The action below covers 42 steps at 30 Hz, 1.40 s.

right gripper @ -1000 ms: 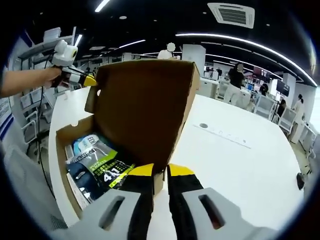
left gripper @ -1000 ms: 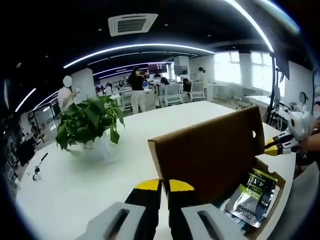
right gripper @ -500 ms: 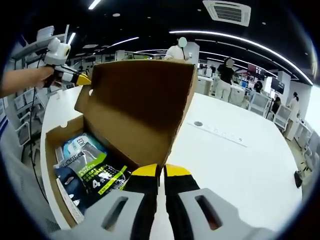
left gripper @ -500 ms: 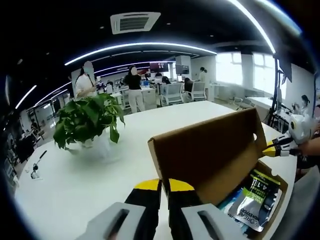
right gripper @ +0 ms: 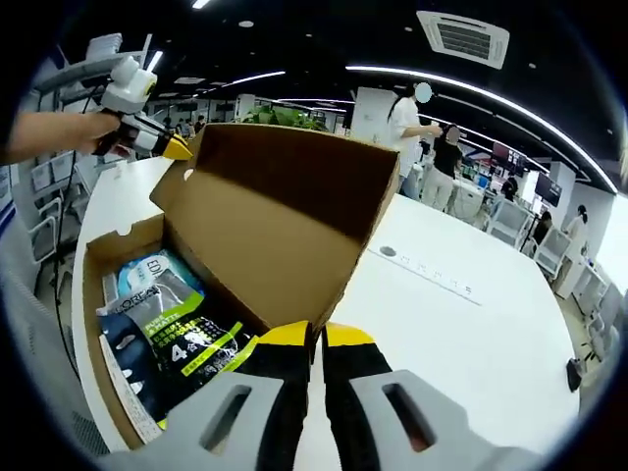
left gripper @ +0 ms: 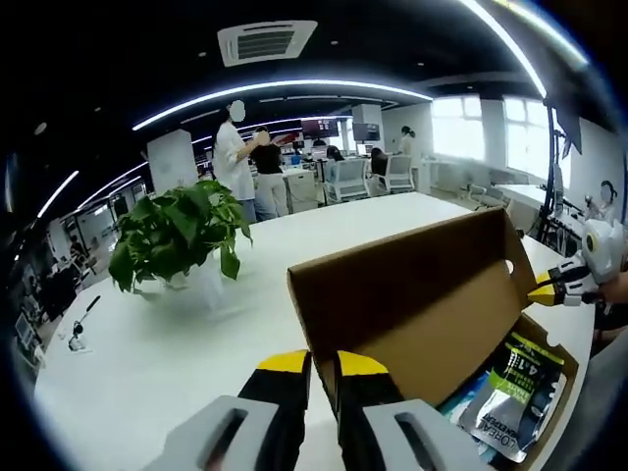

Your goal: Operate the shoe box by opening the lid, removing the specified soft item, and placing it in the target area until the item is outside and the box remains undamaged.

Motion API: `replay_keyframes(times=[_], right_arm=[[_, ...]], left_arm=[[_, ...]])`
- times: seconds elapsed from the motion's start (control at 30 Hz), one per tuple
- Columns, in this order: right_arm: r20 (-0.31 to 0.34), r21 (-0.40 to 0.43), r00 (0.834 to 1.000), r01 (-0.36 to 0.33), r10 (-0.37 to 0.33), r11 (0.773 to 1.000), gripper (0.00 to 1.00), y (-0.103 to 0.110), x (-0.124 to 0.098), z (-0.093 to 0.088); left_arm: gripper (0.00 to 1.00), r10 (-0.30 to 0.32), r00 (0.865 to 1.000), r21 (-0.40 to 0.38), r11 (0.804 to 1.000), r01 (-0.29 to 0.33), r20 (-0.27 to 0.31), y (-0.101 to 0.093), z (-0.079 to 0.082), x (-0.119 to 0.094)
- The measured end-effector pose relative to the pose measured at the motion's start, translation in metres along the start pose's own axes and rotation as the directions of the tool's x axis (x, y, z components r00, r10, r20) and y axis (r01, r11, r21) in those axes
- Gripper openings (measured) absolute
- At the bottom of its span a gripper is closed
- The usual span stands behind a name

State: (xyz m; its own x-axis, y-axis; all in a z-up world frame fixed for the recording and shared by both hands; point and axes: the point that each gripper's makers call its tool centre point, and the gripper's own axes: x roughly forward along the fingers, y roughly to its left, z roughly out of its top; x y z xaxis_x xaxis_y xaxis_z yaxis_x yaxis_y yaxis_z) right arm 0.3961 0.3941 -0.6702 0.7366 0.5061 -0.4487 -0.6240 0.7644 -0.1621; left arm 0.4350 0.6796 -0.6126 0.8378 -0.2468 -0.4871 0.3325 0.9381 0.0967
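We held the brown cardboard shoe box (right gripper: 118,294) lid (right gripper: 285,221) raised, left gripper (left gripper: 322,365) and right gripper (right gripper: 314,339) fingers pinched shut on its edge. The glossy soft pouch (right gripper: 172,339) lay inside the box. Uneven pulling risked tearing the lid's hinge.

Brown cardboard shoe box (right gripper: 285,226); inside, a pouch (right gripper: 172,329) in dark, lime green and seemingly pale blue.

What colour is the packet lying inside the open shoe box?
The packet is mostly black with a bright green band and white lettering, clearest in the right gripper view.
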Motion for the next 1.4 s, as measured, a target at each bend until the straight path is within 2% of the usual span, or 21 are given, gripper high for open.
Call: replay_keyframes(times=[0.27, 0.93, 1.4], right_arm=[[0.006, -0.032, 1.000, -0.008, 0.008, 0.999, 0.02, 0.000, 0.002, 0.000], [0.003, -0.020, 1.000, -0.017, 0.017, 1.000, 0.02, -0.004, 0.009, 0.000], [-0.008, -0.008, 1.000, -0.019, 0.019, 1.000, 0.03, -0.007, 0.015, -0.001]], left_arm=[[0.10, 0.001, 1.000, -0.015, 1.000, -0.001, -0.023, -0.001, -0.014, 0.002], [0.08, -0.006, 0.997, -0.063, 0.998, 0.000, -0.083, -0.010, -0.053, -0.001], [0.04, 0.002, 0.995, -0.092, 0.996, -0.011, -0.100, -0.012, -0.069, -0.005]])
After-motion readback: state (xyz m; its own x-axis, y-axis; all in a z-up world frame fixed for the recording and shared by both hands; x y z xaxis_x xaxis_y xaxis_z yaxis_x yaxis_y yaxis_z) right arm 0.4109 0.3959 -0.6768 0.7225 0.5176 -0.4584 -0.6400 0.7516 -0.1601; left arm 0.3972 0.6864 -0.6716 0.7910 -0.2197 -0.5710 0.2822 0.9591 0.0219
